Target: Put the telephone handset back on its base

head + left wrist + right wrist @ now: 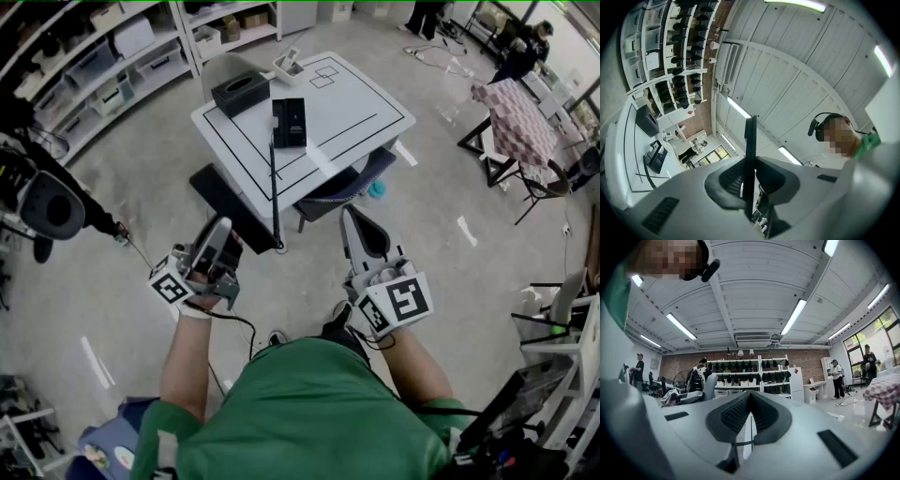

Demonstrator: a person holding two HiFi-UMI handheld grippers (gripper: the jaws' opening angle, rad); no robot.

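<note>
The black telephone [289, 122] lies near the middle of a white table [366, 108] marked with black lines. At this distance I cannot tell the handset apart from its base. A black cord [274, 187] runs from it over the table's near edge. My left gripper [217, 239] and right gripper [354, 217] hang low in front of the person's body, well short of the table, both shut and empty. The left gripper [750, 136] points up at the ceiling, with the telephone [657, 157] small at the left. The right gripper [749, 401] faces the far shelves.
A black box [240, 92] and a small white tray [288, 66] share the table's far side. A dark panel [230, 208] and a chair [349, 180] stand at its near edge. Shelves [112, 56] line the back left; a checked-cloth table [514, 114] is right.
</note>
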